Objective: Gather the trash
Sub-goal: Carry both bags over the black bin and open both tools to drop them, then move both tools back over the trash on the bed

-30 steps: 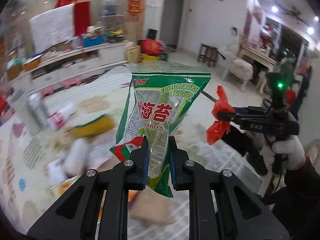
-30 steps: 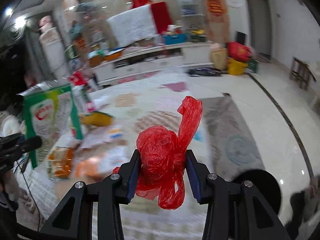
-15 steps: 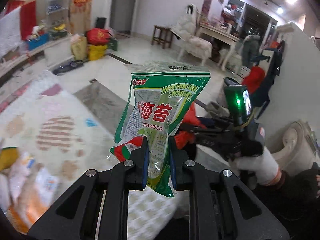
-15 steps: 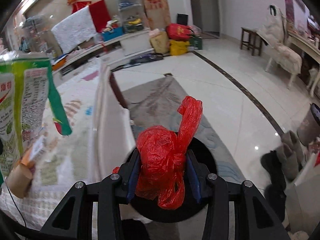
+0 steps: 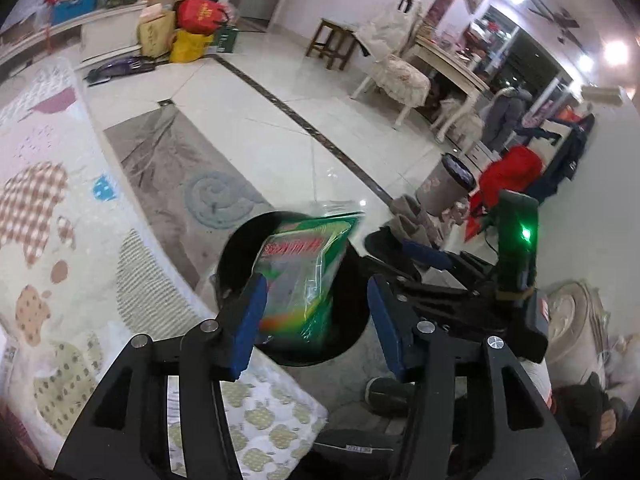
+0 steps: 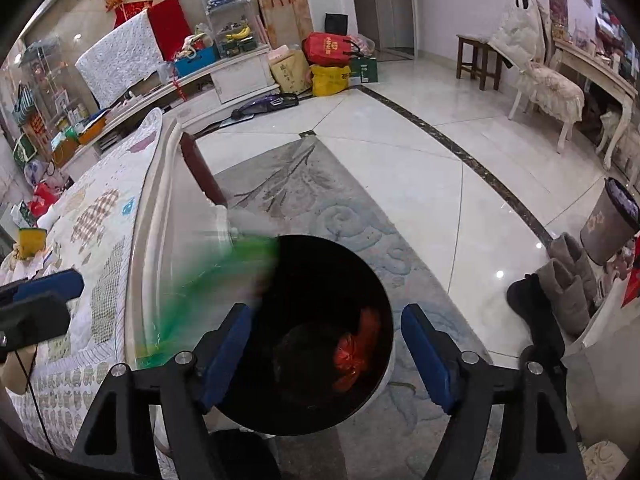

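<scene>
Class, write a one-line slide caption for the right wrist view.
Open right gripper above black bin; red plastic bag inside, green seaweed packet falling in.

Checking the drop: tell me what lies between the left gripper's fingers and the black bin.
In the left wrist view, only the green seaweed packet, loose between the just-opened left gripper pads, over the black bin.

Left claw just opening, right claw likewise

Two fisheye wrist views look steeply down along each gripper's fingers, close above a round black bin on the floor. Both share the bin and the quilted bed's edge.
</scene>
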### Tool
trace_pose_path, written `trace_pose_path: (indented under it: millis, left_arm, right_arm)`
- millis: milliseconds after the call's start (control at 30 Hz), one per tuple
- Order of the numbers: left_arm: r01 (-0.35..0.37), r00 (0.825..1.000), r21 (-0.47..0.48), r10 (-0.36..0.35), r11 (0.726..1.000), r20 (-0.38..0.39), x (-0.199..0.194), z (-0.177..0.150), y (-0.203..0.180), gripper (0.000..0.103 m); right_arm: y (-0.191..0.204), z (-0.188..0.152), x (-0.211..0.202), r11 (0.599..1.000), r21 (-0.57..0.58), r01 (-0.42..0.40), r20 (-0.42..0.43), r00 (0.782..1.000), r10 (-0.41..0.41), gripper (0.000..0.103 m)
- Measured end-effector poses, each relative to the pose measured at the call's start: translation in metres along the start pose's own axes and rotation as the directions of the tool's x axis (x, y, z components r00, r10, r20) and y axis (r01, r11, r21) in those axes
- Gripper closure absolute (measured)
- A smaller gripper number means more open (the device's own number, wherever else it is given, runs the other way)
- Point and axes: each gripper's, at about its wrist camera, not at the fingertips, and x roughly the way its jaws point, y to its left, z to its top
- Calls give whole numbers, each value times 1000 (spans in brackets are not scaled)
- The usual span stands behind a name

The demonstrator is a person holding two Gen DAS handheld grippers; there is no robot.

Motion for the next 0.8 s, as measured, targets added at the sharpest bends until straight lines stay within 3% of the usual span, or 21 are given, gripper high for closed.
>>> trace_pose_path:
  millis: [367, 800]
  left_arm:
    - [-103, 993, -18, 104, 995, 48, -23, -14, 8, 52]
    - [-274, 949, -69, 282, 959, 139, -83, -40, 45, 52]
  right_arm:
    - [16, -9, 1, 1000, -10, -28, -5, 1000, 28, 28]
    - [82, -8, -21, 990, -90, -107, 29, 993, 110, 28]
